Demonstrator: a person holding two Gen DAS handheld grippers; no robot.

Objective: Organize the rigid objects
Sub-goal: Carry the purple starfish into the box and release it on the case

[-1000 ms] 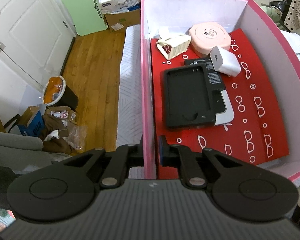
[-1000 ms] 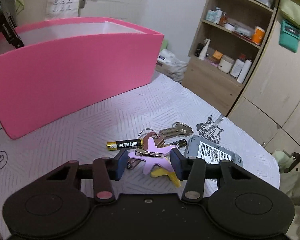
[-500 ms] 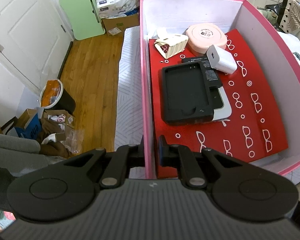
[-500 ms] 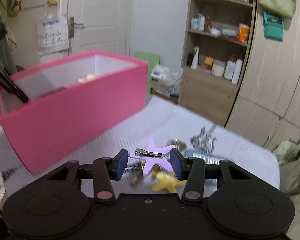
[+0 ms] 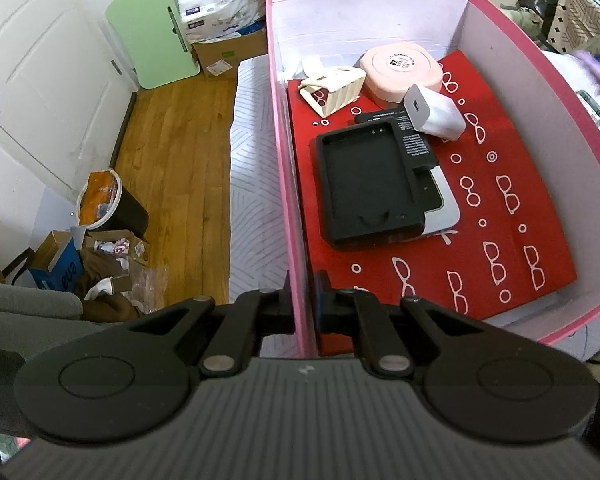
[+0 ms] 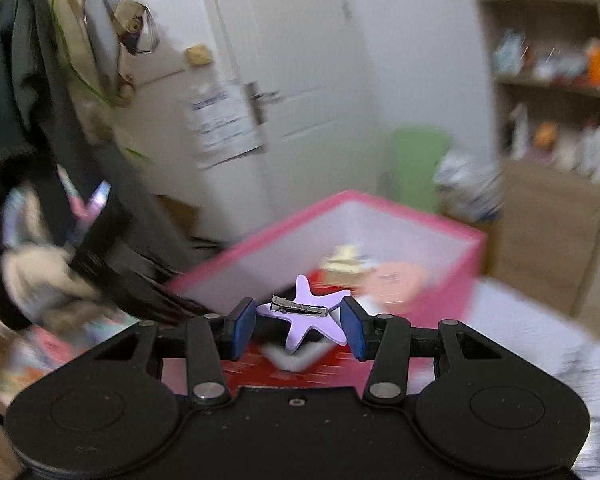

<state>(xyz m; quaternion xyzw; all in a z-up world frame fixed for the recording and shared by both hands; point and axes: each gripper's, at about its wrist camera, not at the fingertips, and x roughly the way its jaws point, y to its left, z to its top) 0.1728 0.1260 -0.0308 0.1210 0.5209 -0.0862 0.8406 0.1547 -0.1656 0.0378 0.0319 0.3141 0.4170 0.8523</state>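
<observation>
My left gripper (image 5: 304,304) is shut on the near left wall of the pink box (image 5: 284,168). Inside the box, on a red card (image 5: 500,240), lie a black tray (image 5: 364,184), a white charger (image 5: 436,114), a round pink case (image 5: 400,70) and a cream holder (image 5: 336,92). My right gripper (image 6: 298,328) is shut on a purple star hair clip (image 6: 304,314) and holds it in the air over the box's edge (image 6: 380,208). The right wrist view is blurred.
The box stands on a white patterned table (image 5: 252,184). To the left is a wooden floor (image 5: 172,168) with a bin (image 5: 108,204), cartons and a green board (image 5: 152,32). A door (image 6: 280,80) and shelves (image 6: 552,80) stand behind the box.
My right gripper has lifted the purple star clip off the table, away from the keys and battery, and carried it up over the pink box. My left gripper still holds the box wall.
</observation>
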